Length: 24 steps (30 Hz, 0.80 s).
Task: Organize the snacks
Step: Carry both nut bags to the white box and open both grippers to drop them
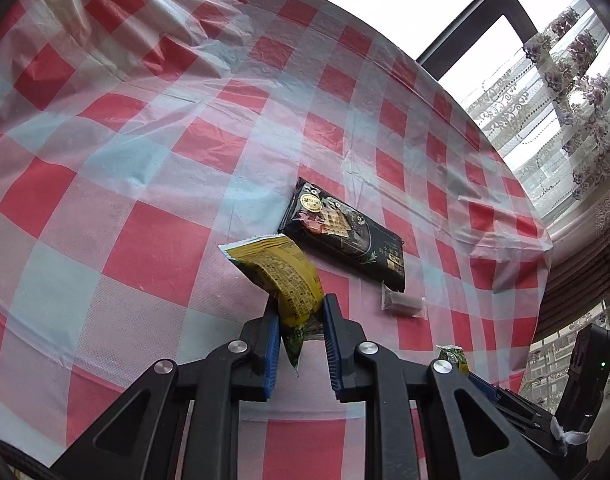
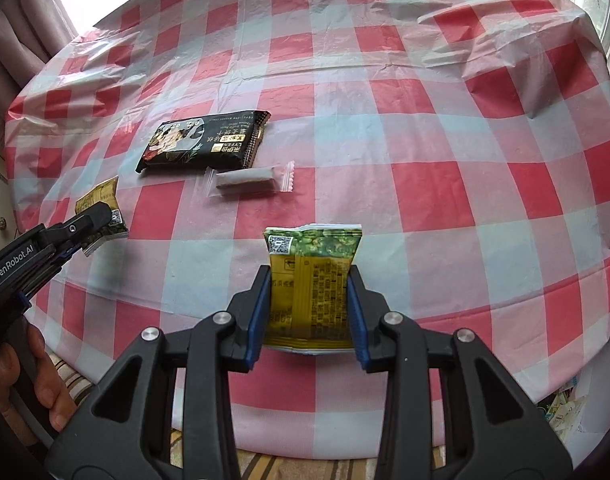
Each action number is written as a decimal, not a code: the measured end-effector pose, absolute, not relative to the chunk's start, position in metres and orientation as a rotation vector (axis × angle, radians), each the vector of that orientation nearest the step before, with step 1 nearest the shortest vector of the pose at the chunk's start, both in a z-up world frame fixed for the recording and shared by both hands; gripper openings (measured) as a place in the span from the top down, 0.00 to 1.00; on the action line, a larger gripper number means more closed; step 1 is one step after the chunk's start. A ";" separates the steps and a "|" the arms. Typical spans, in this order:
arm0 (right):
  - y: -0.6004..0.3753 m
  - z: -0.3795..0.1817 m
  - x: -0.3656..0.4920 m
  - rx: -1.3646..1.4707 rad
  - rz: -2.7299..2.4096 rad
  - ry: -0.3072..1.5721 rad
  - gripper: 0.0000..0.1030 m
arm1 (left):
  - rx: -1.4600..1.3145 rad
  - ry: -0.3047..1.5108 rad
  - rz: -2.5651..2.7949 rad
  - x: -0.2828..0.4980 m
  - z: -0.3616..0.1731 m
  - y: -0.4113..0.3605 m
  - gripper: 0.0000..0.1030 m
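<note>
My left gripper [image 1: 299,304] is shut on a yellow-green snack packet [image 1: 281,268] and holds it tilted above the checked tablecloth; this packet also shows in the right wrist view [image 2: 101,210]. My right gripper [image 2: 310,280] is shut on a second yellow-green snack packet [image 2: 311,280], held upright above the table's near edge; its tip shows in the left wrist view [image 1: 453,356]. A black biscuit pack [image 1: 345,236] [image 2: 203,140] lies flat on the table. A small clear-wrapped grey bar [image 1: 403,304] [image 2: 247,180] lies just beside it.
A red-and-white checked plastic cloth [image 2: 425,140] covers the round table; it is wrinkled at the far side. A window with lace curtains [image 1: 553,92] stands beyond the table. A hand [image 2: 21,376] holds the left gripper's handle at the near left.
</note>
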State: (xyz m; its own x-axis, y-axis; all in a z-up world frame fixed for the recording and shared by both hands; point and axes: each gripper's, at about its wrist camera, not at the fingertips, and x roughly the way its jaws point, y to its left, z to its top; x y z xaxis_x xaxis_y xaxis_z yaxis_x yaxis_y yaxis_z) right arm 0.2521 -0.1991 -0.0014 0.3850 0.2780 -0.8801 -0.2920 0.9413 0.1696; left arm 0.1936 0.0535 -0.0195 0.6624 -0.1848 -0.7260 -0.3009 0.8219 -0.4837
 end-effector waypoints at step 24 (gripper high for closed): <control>-0.367 0.007 0.213 0.177 0.212 1.058 0.62 | -0.352 1.013 -0.314 0.199 0.009 -0.141 0.80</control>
